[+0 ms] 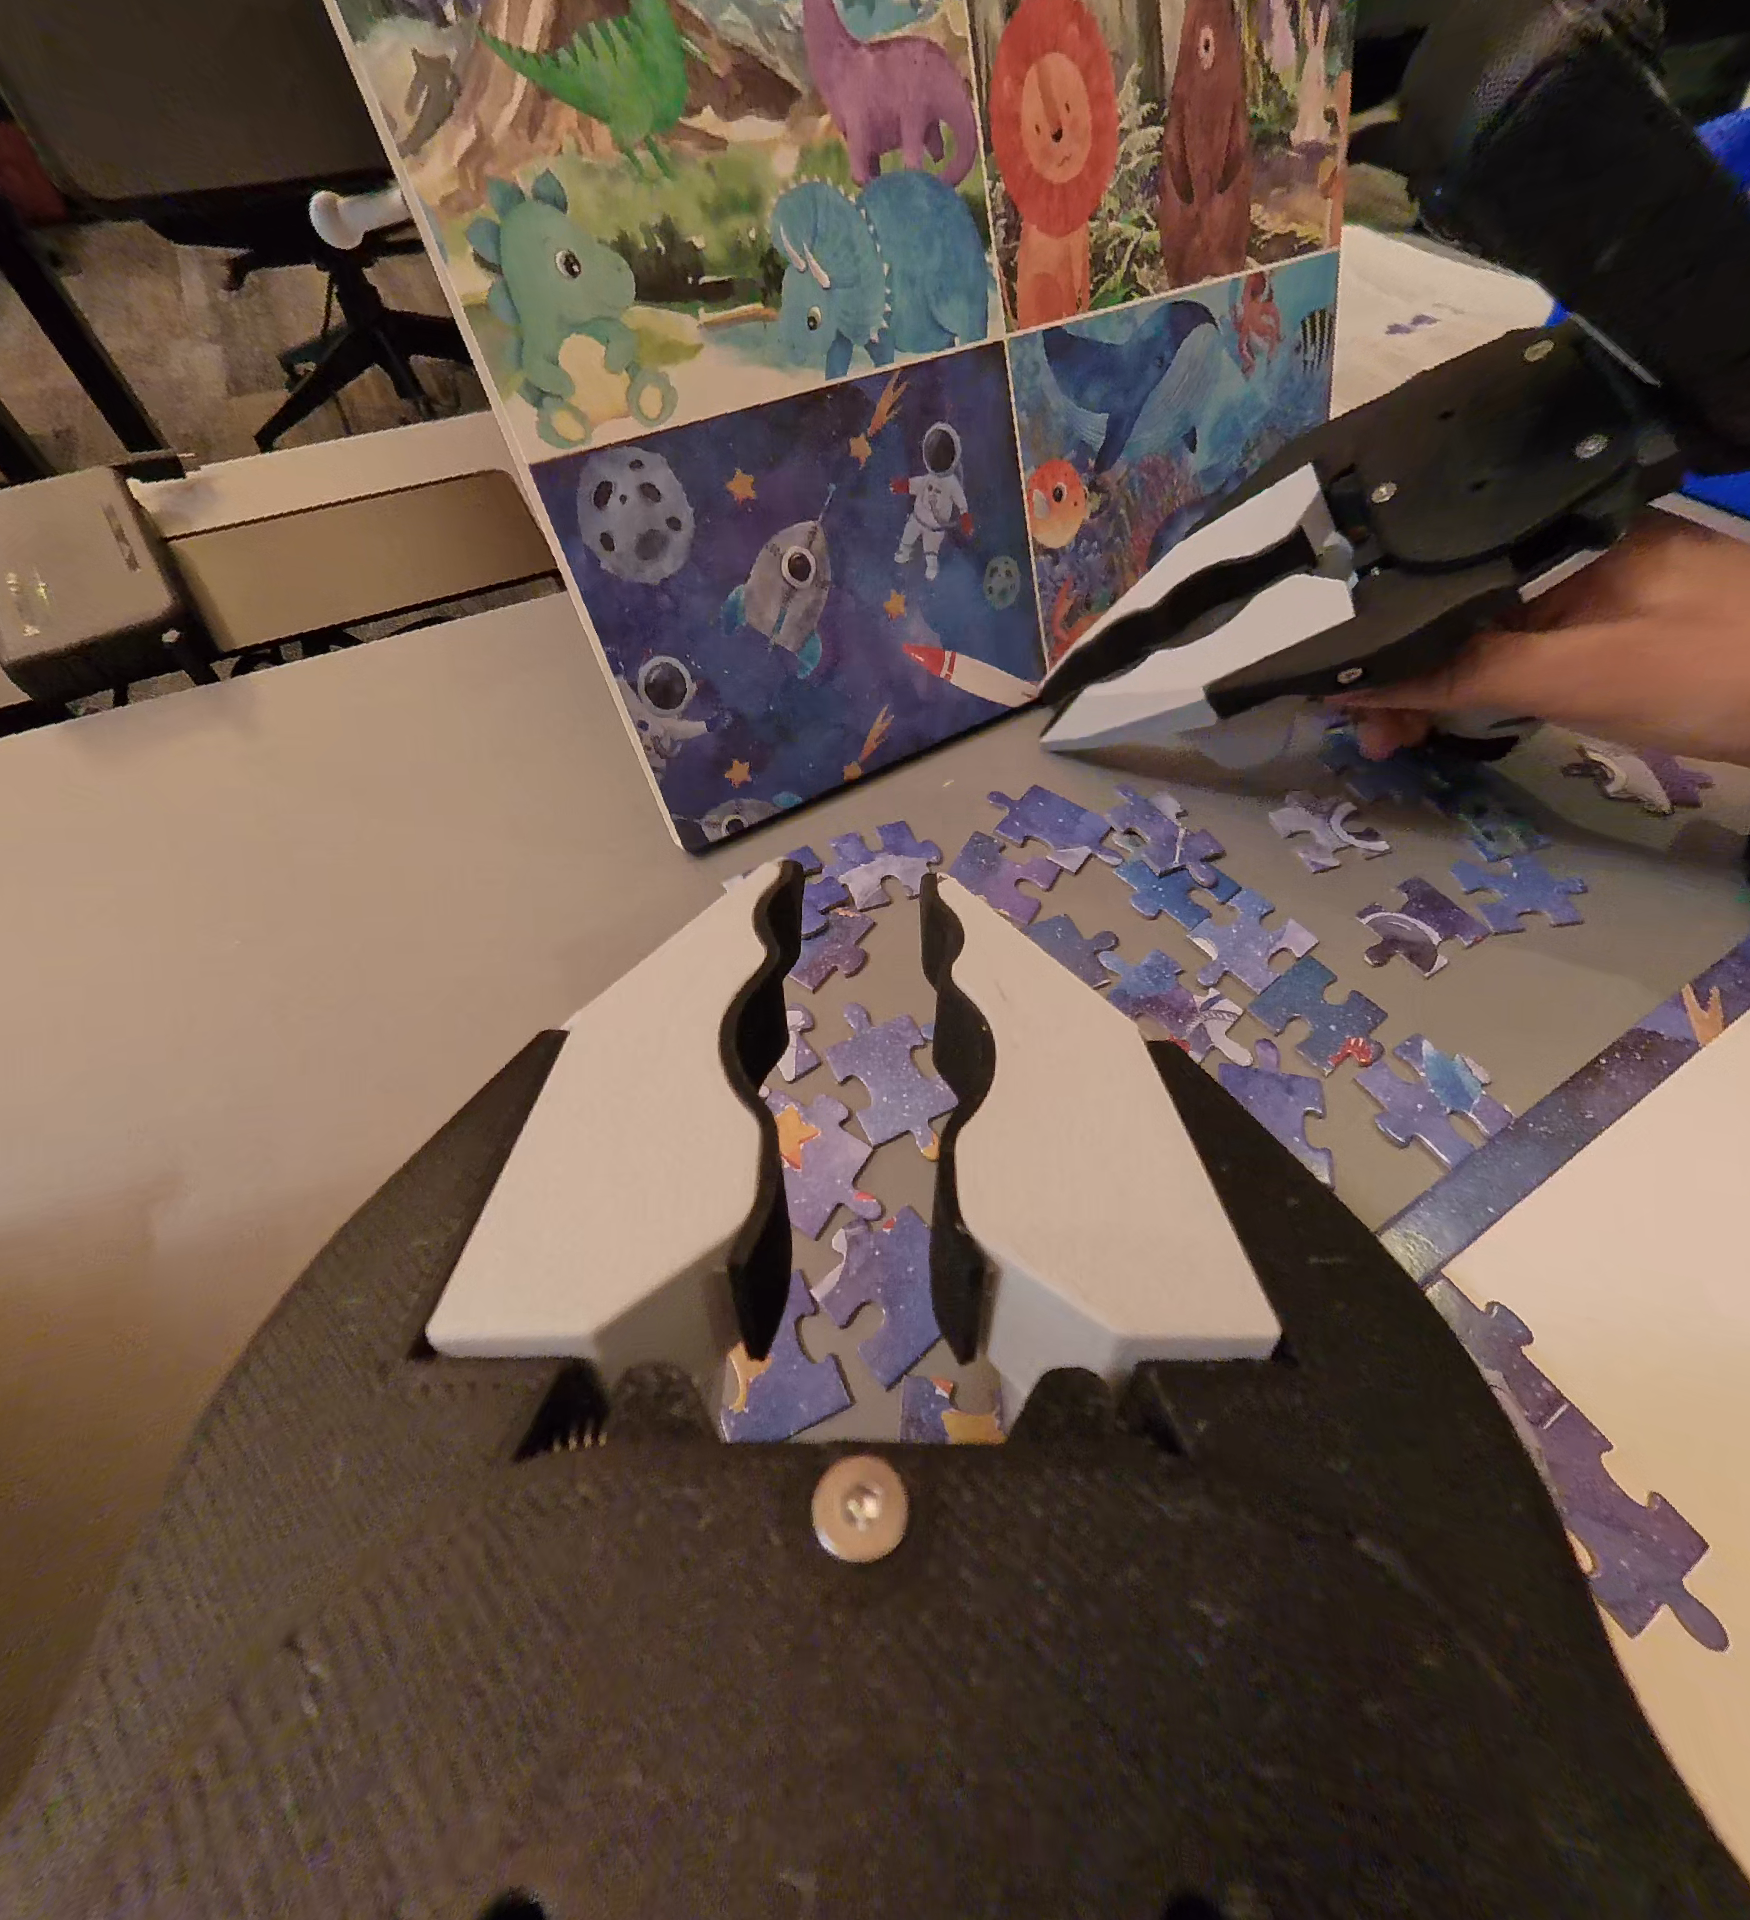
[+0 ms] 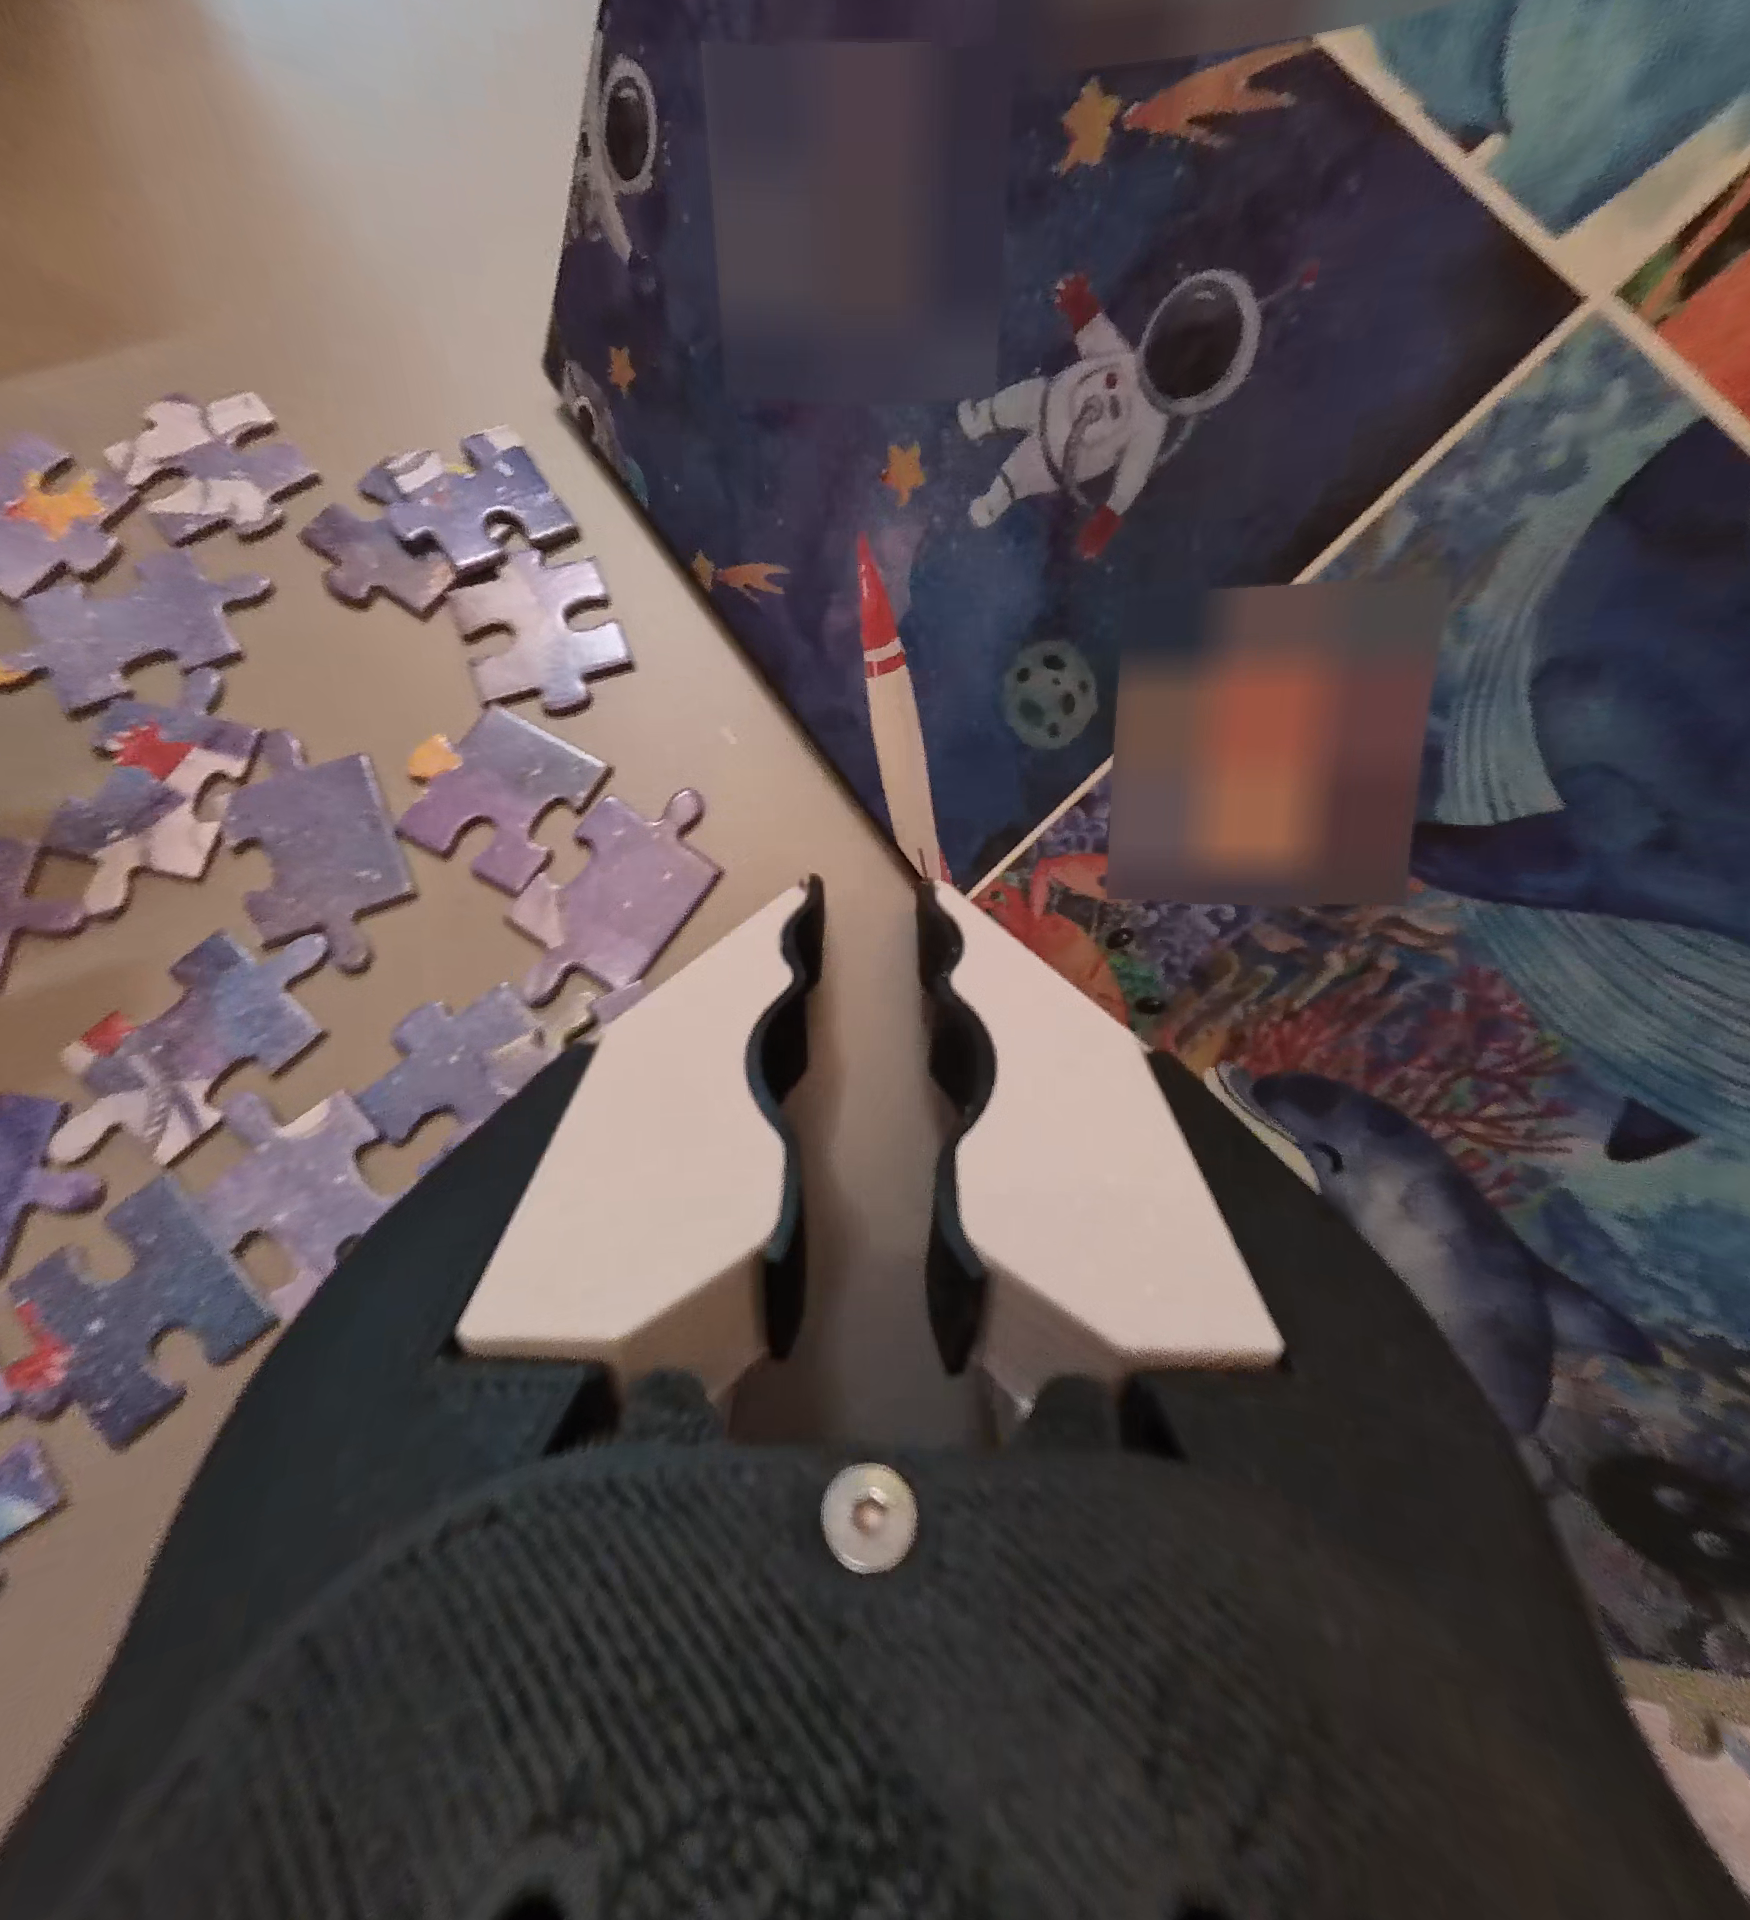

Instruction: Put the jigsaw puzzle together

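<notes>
Left gripper [image 1: 860,883], lower centre of the left wrist view: white fingers with black wavy pads set narrowly apart, nothing between them, hovering over loose blue-purple cardboard jigsaw pieces [image 1: 1235,935] scattered on the grey table [image 1: 227,935]. Upright picture-printed puzzle box [image 1: 829,416] at upper centre, space scene on its lower panel. White puzzle tray [image 1: 1681,1247] at right edge, with a joined strip of pieces along its rim. Right gripper [image 2: 866,888], lower centre of the right wrist view: fingers narrowly apart, bare table between them, tips just beside the box's bottom corner. Hand [image 1: 1629,644] gripping it at right.
</notes>
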The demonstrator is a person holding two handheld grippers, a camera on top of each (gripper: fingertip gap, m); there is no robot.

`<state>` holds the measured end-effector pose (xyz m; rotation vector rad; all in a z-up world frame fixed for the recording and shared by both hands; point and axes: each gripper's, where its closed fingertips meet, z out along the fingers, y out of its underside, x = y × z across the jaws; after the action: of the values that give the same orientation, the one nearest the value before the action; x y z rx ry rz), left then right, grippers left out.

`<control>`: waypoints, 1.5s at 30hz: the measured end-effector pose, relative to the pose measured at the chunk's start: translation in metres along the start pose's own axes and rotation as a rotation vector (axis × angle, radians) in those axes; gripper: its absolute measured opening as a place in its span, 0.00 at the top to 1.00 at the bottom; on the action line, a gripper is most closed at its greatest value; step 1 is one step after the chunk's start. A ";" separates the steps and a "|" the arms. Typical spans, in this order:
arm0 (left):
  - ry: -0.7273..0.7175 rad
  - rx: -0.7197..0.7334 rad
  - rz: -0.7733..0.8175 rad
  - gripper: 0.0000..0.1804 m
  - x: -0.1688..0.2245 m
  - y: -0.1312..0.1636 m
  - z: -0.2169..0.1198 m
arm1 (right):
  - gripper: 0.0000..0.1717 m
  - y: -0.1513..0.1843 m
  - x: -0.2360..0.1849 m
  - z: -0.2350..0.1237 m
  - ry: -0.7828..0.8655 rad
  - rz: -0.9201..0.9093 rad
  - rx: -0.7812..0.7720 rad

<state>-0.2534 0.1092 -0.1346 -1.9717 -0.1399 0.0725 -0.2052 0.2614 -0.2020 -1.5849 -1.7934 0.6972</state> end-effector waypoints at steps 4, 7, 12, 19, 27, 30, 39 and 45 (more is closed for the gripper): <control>0.000 0.001 -0.001 0.88 0.000 0.001 0.000 | 0.90 -0.003 0.007 0.005 0.034 0.013 0.016; 0.000 -0.001 0.001 0.88 0.001 0.002 0.000 | 0.88 -0.003 0.003 0.008 0.027 0.006 0.023; 0.000 -0.001 0.003 0.88 0.002 0.004 0.000 | 0.82 -0.004 -0.007 0.009 0.007 -0.010 0.023; 0.003 0.003 0.000 0.88 0.003 0.006 0.000 | 0.81 -0.002 -0.016 0.010 -0.032 0.010 0.023; 0.003 0.000 0.001 0.88 0.004 0.010 0.000 | 0.79 0.003 -0.011 0.017 -0.017 0.015 0.015; 0.001 -0.005 0.005 0.88 0.004 0.011 0.001 | 0.80 0.002 -0.007 0.019 -0.008 0.017 0.016; -0.002 -0.007 0.005 0.88 0.004 0.014 0.001 | 0.77 0.001 -0.010 0.016 -0.037 0.023 0.018; 0.000 -0.002 0.006 0.88 0.005 0.013 0.001 | 0.78 -0.011 -0.016 0.006 -0.057 0.030 0.053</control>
<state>-0.2481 0.1052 -0.1469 -1.9741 -0.1342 0.0758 -0.2154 0.2447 -0.1997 -1.5744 -1.7798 0.8047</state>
